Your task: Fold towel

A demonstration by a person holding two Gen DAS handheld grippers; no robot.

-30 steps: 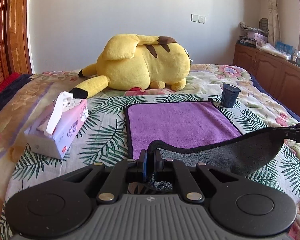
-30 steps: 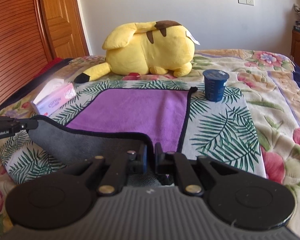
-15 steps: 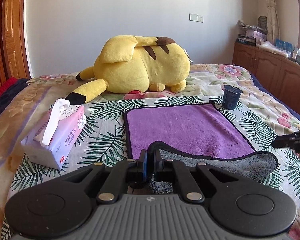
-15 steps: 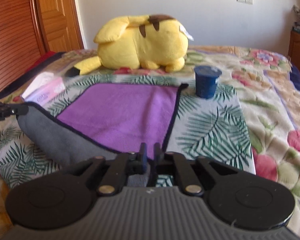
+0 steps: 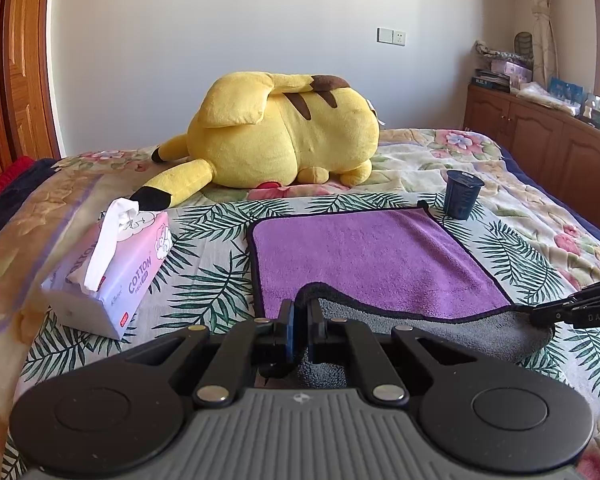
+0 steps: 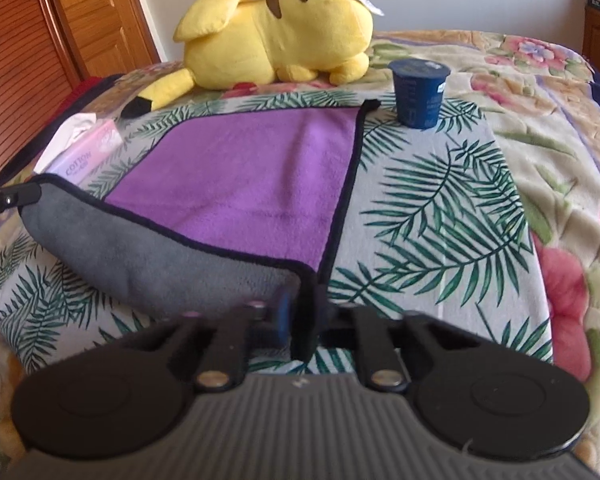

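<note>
A purple towel (image 5: 364, 256) with a grey underside and black hem lies on the bed; it also shows in the right wrist view (image 6: 252, 176). Its near edge is turned over, grey side up (image 5: 440, 328). My left gripper (image 5: 300, 320) is shut on the towel's near left corner. My right gripper (image 6: 302, 312) is shut on the near right corner. Each gripper's tip shows in the other's view, the right one (image 5: 572, 312) and the left one (image 6: 8, 200), both holding the lifted edge low over the towel.
A big yellow plush (image 5: 284, 136) lies behind the towel. A dark blue cup (image 5: 462, 194) stands by the towel's far right corner. A tissue pack (image 5: 112, 268) sits to the left. Wooden cabinets (image 5: 548, 136) stand on the right, a wooden door (image 6: 60, 32) on the left.
Both grippers have carried the towel's near edge forward and lower over the purple side. The grey fold now lies flatter and closer to the towel.
</note>
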